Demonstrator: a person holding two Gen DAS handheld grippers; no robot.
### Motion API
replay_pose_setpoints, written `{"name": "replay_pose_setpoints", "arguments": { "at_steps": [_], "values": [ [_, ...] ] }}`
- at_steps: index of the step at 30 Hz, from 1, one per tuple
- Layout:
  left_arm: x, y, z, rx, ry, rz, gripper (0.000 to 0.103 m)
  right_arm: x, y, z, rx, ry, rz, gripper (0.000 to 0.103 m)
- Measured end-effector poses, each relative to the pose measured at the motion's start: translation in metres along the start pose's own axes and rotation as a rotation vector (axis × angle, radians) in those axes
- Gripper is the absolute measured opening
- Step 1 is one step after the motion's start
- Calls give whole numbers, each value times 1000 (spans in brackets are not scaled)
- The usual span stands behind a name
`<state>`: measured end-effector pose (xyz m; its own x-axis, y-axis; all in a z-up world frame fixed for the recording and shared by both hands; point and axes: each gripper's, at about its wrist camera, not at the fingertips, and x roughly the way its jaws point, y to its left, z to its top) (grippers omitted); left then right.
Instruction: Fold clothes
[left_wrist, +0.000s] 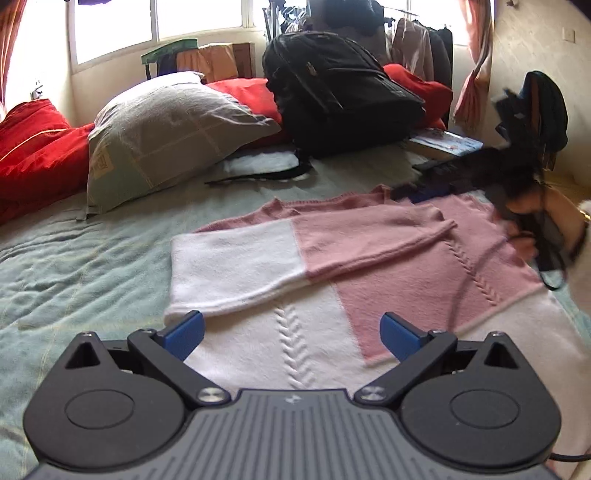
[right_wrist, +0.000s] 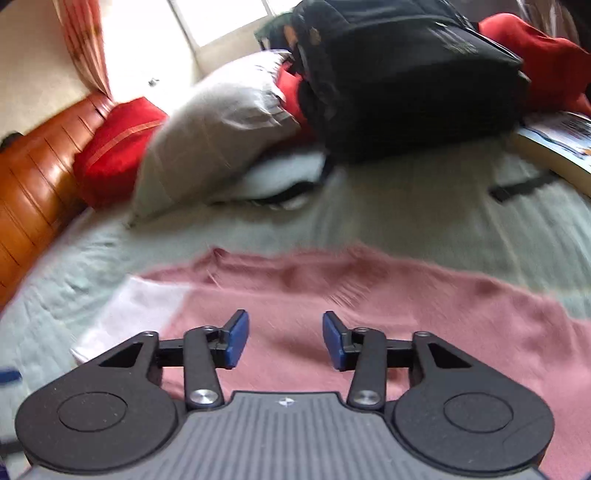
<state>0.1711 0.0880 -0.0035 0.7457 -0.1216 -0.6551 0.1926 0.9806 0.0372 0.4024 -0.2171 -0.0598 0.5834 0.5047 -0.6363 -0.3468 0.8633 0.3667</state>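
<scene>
On the far left of the left wrist view a red cushion (left_wrist: 33, 147) lies against the wall, and a grey pillow (left_wrist: 166, 136) leans beside it on the bed (left_wrist: 74, 258), which wears a pale green sheet. A black backpack (left_wrist: 340, 96) stands behind the pillow, propped on more red bedding, with a book (left_wrist: 447, 144) lying flat just to its right. The sweater (left_wrist: 369, 258), pink and white knit, lies spread flat on the sheet in the middle of the bed; one sleeve (left_wrist: 280, 258) is folded across its body, white end to the left, pink to the right. The left tongs (left_wrist: 291, 334) hover over the white lower part of the sweater with their blue pads wide apart and nothing between them. At the right edge, a blurred hand (left_wrist: 532, 229) holds the other black tool over the pink side of the sweater.

In the right wrist view, much of it blurred, a brown wooden headboard (right_wrist: 33, 184) runs down the left edge, then the red cushion (right_wrist: 114, 147), the pillow (right_wrist: 221, 136) and the backpack (right_wrist: 406, 74), with the book (right_wrist: 561, 147) at the far right. The right tongs (right_wrist: 284, 338) hang above the pink part of the sweater (right_wrist: 406, 314), pads parted with a clear gap and gripping nothing
</scene>
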Motion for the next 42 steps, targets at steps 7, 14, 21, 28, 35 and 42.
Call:
{"name": "replay_pose_setpoints", "arguments": {
  "at_steps": [7,14,21,28,35,42],
  "values": [
    [-33,-22,-24,-17,0,70,101,0,-14,-8,57,62,-7,59],
    [-53,-37,-43,-77,-18,105,102,-64,-1,-49,-21,48,22,76],
    [-78,-67,-62,-95,-47,96,102,-93,5,-108,-16,98,4,88],
    [-118,-101,-75,-41,-112,51,102,-152,-6,-132,56,-35,-6,91],
    [-137,-142,-81,53,-161,-50,102,-211,-49,-158,155,-174,-95,102],
    [-124,-166,-87,70,-126,-86,102,-256,-130,-182,261,-383,-200,103]
  ]
}}
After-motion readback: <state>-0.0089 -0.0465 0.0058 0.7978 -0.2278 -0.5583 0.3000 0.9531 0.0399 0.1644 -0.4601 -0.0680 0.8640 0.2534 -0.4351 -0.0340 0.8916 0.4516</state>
